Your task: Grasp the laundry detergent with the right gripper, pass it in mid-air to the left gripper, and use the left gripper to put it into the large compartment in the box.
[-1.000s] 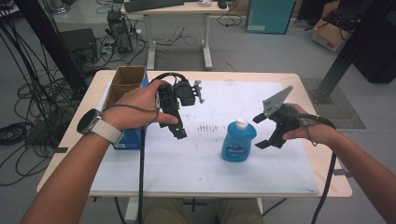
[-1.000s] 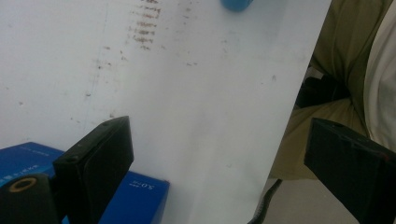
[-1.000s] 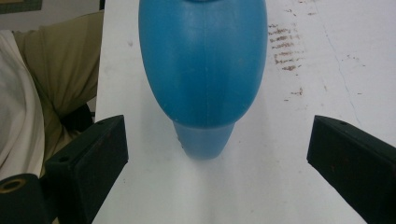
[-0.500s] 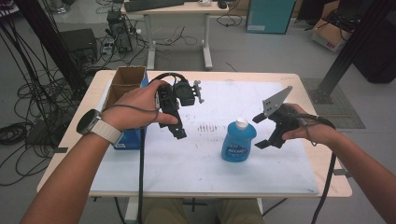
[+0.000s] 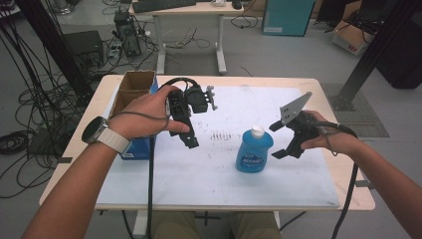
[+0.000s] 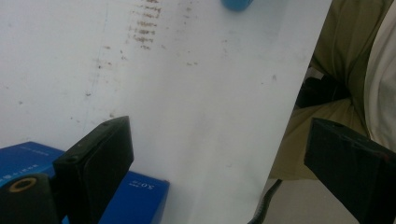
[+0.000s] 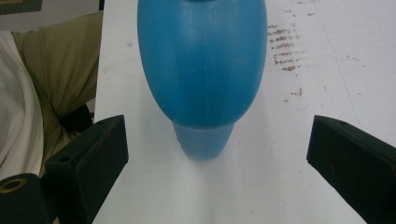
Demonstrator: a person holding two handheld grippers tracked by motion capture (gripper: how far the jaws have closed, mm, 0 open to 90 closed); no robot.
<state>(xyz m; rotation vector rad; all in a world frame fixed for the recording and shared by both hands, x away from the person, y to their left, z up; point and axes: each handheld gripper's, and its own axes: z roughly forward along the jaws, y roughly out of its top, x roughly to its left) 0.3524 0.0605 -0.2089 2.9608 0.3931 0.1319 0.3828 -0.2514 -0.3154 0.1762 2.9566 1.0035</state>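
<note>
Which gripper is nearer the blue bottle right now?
Right. The right gripper sits just beside the blue bottle, fingers open toward it without touching. The left gripper hangs farther off on the bottle's other side, open, near the blue box.

So the bottle [image 5: 254, 150] stands right of the tabletop's [image 5: 318, 191] middle, a bit toward the near edge. The open box [image 5: 130, 92] sits at the far-left corner. Left tool [image 5: 191, 142] hangs between them, right tool [image 5: 277, 140] just right of the bottle.

The left tool [image 6: 224, 172] hangs with jaws wide apart over the white tabletop [image 6: 196, 93], a blue box [image 6: 140, 196] at its edge.
</note>
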